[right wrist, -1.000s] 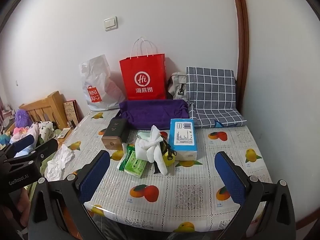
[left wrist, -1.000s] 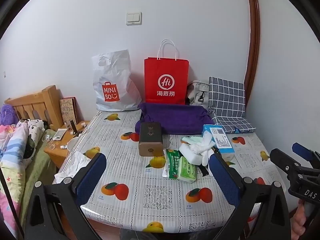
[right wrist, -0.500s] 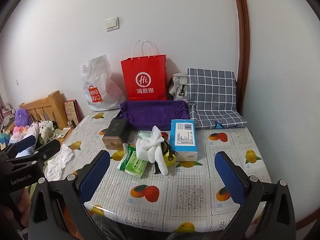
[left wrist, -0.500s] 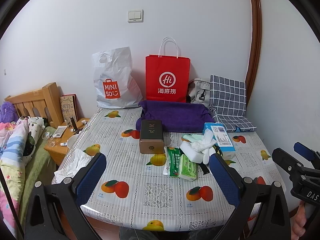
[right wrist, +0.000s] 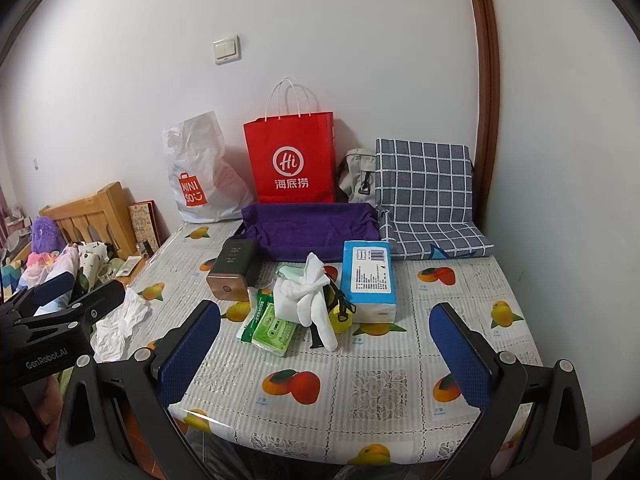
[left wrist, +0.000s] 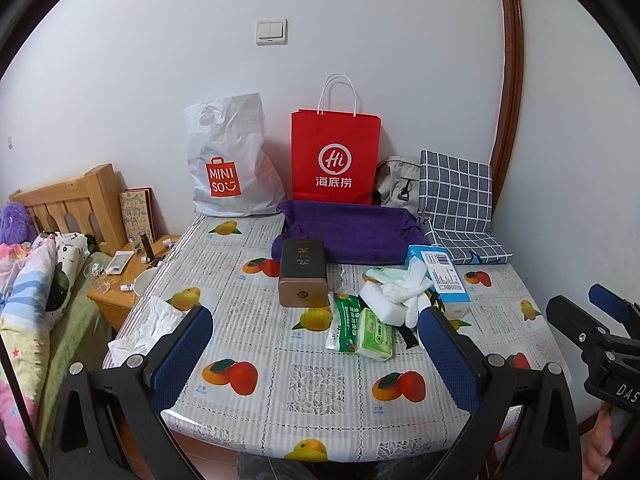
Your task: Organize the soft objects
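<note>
Left gripper [left wrist: 316, 354] wide open above near table [left wrist: 320, 396] edge; tissue packs [left wrist: 362, 328], white cloth [left wrist: 404, 294], brown box [left wrist: 302, 278] mid-table; purple towel [left wrist: 352, 236] far.

Red paper bag [left wrist: 335, 156] with white handles standing against white wall, white plastic shopping bag [left wrist: 228, 172] leaning just left of it. Light switch [left wrist: 271, 32] sitting on wall above. Brown metal tin [left wrist: 302, 278] lying on fruit-patterned tabletop [left wrist: 316, 384]. Wooden bed headboard [left wrist: 76, 200] showing at left, book [left wrist: 138, 216] leaning upright beside it on wooden nightstand [left wrist: 120, 296].
</note>
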`<act>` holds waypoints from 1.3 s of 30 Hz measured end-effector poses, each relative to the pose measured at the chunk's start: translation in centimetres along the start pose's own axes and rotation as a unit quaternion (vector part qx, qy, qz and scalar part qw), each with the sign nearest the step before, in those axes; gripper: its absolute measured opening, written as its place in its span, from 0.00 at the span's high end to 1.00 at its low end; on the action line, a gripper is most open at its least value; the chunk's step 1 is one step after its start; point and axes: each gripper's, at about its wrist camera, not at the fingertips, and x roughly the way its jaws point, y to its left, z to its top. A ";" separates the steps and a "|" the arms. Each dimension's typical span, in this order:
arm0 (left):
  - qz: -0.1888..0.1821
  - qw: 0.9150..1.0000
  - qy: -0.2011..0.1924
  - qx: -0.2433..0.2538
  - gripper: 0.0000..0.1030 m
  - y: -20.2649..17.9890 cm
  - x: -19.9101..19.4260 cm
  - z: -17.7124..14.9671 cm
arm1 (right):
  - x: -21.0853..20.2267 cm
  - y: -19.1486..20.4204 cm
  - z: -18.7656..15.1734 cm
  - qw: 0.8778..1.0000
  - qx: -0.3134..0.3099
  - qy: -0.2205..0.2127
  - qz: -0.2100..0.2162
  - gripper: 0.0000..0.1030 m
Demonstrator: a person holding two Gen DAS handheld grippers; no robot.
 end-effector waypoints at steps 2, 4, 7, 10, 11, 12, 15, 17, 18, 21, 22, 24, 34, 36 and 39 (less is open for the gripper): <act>0.001 1.000 0.000 0.000 0.00 -0.1 0.0 0.1 | 0.0 0.1 0.1 1.000 -0.001 0.000 -0.001 0.00; 0.000 1.000 -0.001 -0.001 0.00 0.0 0.0 0.2 | -0.1 0.1 0.1 1.000 -0.002 -0.001 -0.001 0.00; 0.001 1.000 0.000 -0.001 0.00 -0.1 0.0 0.2 | -0.2 0.2 0.2 1.000 -0.001 -0.002 0.000 0.00; 0.000 1.000 0.000 0.000 0.00 0.0 0.0 0.2 | -0.2 0.2 0.1 1.000 -0.002 -0.002 -0.001 0.00; 0.000 1.000 0.000 0.000 0.00 0.0 0.0 0.2 | -0.2 0.2 0.1 1.000 -0.001 -0.002 0.000 0.00; 0.000 1.000 0.000 0.000 0.00 0.0 0.0 0.2 | -0.2 0.2 0.0 1.000 -0.001 -0.002 -0.001 0.00; 0.000 1.000 -0.001 0.000 0.00 0.0 -0.1 0.2 | -0.3 0.3 0.1 1.000 -0.001 -0.002 -0.001 0.00; 0.000 1.000 -0.001 0.000 0.00 0.0 -0.1 0.2 | -0.3 0.3 0.1 1.000 -0.002 -0.002 0.000 0.00; -0.001 1.000 -0.001 0.000 0.00 0.0 0.0 0.2 | -0.3 0.2 0.0 1.000 -0.002 -0.003 -0.001 0.00; 0.000 1.000 -0.001 0.000 0.00 -0.1 -0.1 0.2 | -0.3 0.2 0.0 1.000 -0.002 -0.002 0.000 0.00; 0.000 1.000 -0.001 0.000 0.00 -0.1 0.0 0.2 | -0.3 0.3 0.0 1.000 -0.002 -0.003 0.000 0.00; 0.000 1.000 -0.001 -0.001 0.00 0.0 -0.1 0.2 | -0.3 0.3 0.0 1.000 -0.002 -0.003 -0.001 0.00; -0.001 1.000 -0.005 0.001 0.00 -0.2 -0.1 0.4 | -0.3 0.3 0.0 1.000 -0.001 -0.003 0.000 0.00; -0.001 1.000 -0.005 0.001 0.00 -0.2 -0.1 0.3 | -0.4 0.4 0.0 1.000 -0.001 -0.003 0.000 0.00; -0.001 1.000 -0.004 0.001 0.00 -0.3 0.0 0.3 | -0.7 0.7 0.0 1.000 -0.003 -0.004 0.001 0.00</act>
